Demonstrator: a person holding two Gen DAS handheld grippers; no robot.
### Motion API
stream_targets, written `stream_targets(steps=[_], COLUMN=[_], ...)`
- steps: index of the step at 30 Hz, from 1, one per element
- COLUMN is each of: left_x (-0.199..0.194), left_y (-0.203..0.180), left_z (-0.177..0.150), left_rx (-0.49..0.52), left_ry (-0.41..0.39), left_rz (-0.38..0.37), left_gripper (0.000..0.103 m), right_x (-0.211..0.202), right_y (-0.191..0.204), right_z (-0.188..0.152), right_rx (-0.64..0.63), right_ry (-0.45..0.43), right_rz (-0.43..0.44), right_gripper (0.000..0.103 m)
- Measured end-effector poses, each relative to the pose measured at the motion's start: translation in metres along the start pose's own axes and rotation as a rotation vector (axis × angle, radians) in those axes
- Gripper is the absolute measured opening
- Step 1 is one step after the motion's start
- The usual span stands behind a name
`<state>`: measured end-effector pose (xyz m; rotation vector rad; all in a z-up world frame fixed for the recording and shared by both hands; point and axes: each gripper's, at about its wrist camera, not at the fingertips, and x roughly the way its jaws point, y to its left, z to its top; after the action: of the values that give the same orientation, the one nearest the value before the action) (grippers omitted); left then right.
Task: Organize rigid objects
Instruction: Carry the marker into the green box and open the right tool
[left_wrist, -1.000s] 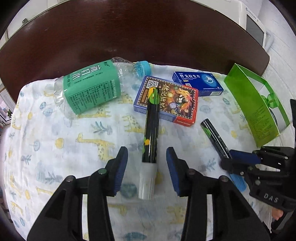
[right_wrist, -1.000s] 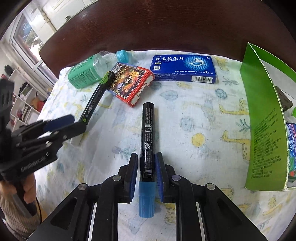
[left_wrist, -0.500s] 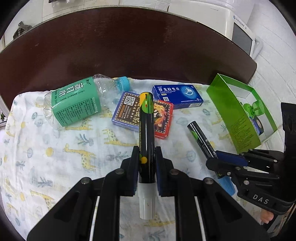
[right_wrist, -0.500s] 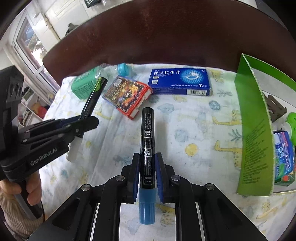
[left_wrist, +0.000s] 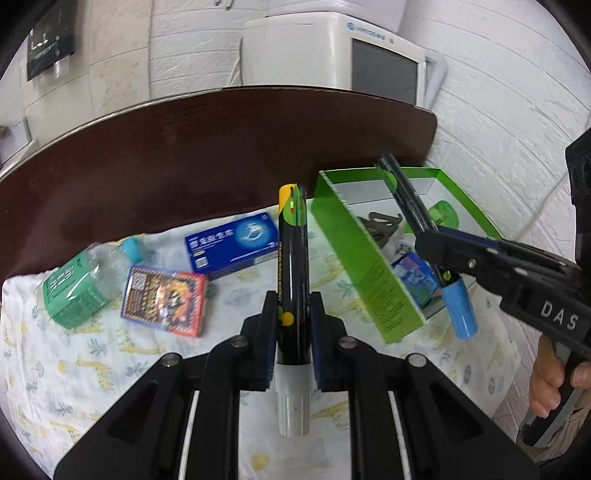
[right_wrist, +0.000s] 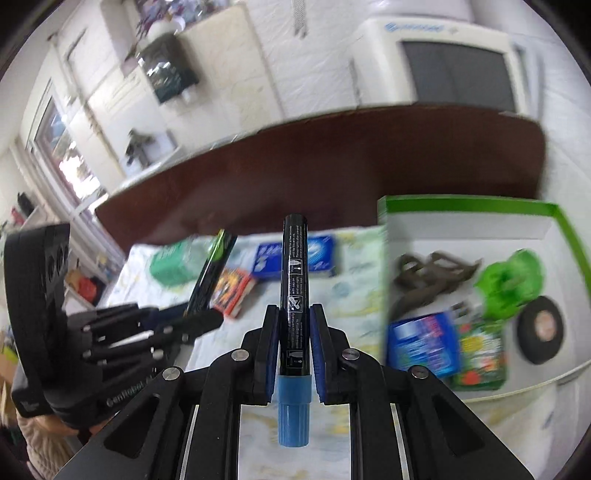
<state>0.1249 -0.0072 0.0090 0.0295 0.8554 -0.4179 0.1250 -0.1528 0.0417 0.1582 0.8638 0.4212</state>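
Observation:
My left gripper (left_wrist: 292, 325) is shut on a black marker with a white cap (left_wrist: 291, 280) and holds it lifted above the cloth, left of the green box (left_wrist: 365, 266). My right gripper (right_wrist: 293, 343) is shut on a black marker with a blue cap (right_wrist: 294, 291); in the left wrist view this marker (left_wrist: 417, 218) hangs over the green box. The box (right_wrist: 472, 214) holds a blue packet (right_wrist: 421, 343), a tape roll (right_wrist: 539, 328), a green object and a dark strap.
A green-labelled bottle (left_wrist: 74, 288), a card box (left_wrist: 164, 299) and a blue medicine box (left_wrist: 232, 243) lie on the giraffe-print cloth (left_wrist: 92, 369). The dark wooden table edge (left_wrist: 184, 147) runs behind. A white appliance (left_wrist: 369, 55) stands against the brick wall.
Both grippers have lifted their markers off the cloth and moved right toward the green box. The right gripper now holds its marker over the box.

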Motion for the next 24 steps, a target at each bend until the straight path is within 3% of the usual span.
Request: stream_targets(steps=[5, 12, 16, 24], left_x=[0.019, 0.045, 0.065, 0.110], left_y=[-0.059, -0.137, -0.168, -0.181], left_z=[0.028, 0.062, 0.072, 0.082], left_rx=[0.100, 0.185, 0.181, 0.110], left_ry=[-0.006, 0.005, 0.024, 0.094], left_rz=[-0.069, -0.198, -0.265, -0.294], left_gripper=[0.014, 0.014, 0.012, 0.009], right_x=[-0.036, -0.055, -0.055, -0.050], right_y=[-0.056, -0.136, -0.170, -0.212], right_z=[0.012, 0.017, 0.015, 0.008], right_rx=[0.087, 0.206, 0.243, 0.281], right_ry=[-0.104, -0.154, -0.149, -0.115], right_rz=[-0.116, -0.274, -0.316, -0.361], right_gripper=[0.018, 0.018, 0.018, 0.018])
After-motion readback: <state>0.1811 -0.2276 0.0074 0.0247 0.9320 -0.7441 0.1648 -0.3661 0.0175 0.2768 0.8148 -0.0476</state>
